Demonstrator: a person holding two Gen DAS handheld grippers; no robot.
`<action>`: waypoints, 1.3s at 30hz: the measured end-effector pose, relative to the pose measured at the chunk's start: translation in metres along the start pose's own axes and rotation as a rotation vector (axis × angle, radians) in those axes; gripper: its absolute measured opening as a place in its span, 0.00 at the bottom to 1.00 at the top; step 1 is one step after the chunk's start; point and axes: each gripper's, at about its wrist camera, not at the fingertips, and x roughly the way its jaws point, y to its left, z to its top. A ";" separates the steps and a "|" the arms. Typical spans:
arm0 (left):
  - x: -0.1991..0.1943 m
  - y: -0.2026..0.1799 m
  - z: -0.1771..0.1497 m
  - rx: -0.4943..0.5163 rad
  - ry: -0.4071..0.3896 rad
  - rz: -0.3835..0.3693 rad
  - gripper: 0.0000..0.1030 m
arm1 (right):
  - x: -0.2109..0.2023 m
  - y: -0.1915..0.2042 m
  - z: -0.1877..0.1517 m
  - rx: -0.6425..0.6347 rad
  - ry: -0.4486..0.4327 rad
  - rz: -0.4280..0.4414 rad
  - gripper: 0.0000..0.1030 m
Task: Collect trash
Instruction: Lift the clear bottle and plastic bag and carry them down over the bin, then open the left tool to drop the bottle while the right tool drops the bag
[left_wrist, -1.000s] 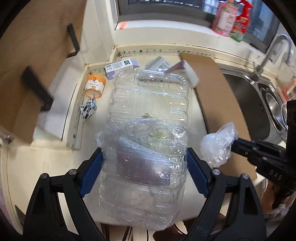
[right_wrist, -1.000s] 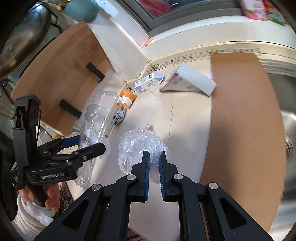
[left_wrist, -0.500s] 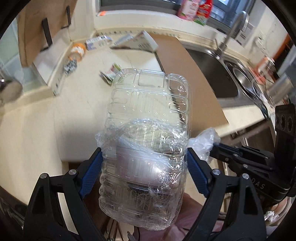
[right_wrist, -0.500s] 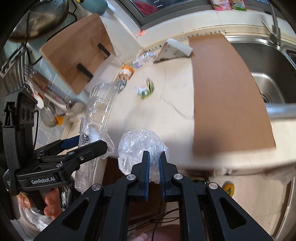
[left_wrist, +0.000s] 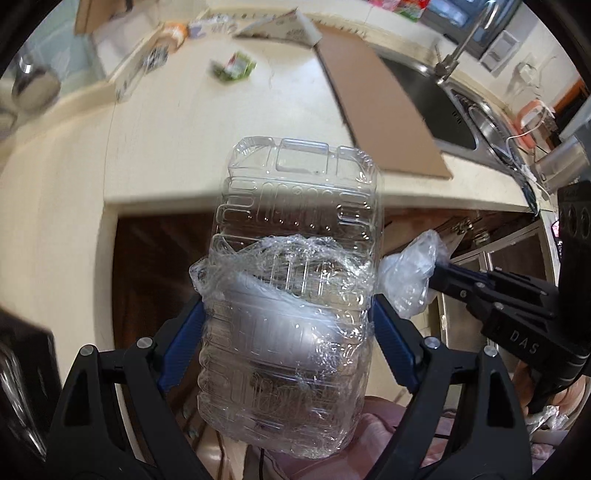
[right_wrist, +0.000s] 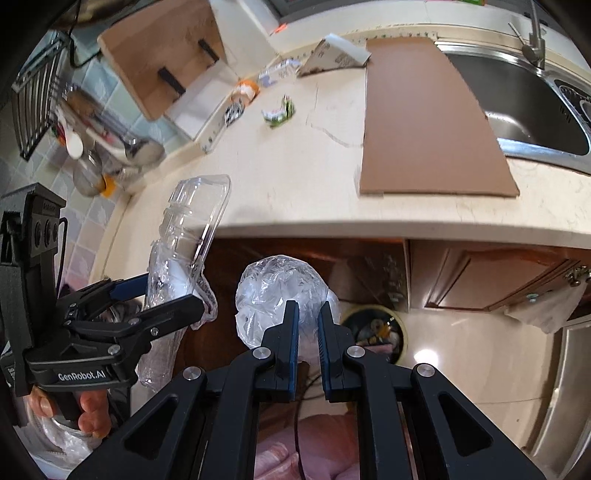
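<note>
Both hauls are off the counter (right_wrist: 295, 177) now: left gripper (left_wrist: 288, 325) clamps the bottle (left_wrist: 295, 295), right gripper (right_wrist: 304, 328) pinches the bag (right_wrist: 280, 291), and the bin (right_wrist: 373, 328) below looks next.

Left gripper (left_wrist: 288, 325) clamps the bottle (left_wrist: 295, 266) across its middle, off the counter (right_wrist: 295, 192) edge. Right gripper (right_wrist: 304, 325), just right of it, pinches the plastic wad (right_wrist: 280, 288) above a floor bin (right_wrist: 376, 328). On the counter: cardboard sheet (right_wrist: 424, 122) left of the sink (right_wrist: 517, 107); wrapper (right_wrist: 277, 112) behind, left of the sheet.
</note>
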 end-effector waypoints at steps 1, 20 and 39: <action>0.007 -0.001 -0.009 -0.013 0.021 0.003 0.82 | 0.003 -0.002 -0.007 -0.011 0.015 -0.004 0.09; 0.201 0.016 -0.101 -0.164 0.264 0.013 0.83 | 0.155 -0.117 -0.108 0.158 0.272 -0.026 0.09; 0.431 0.070 -0.124 -0.279 0.430 0.008 0.87 | 0.357 -0.204 -0.157 0.251 0.370 -0.112 0.10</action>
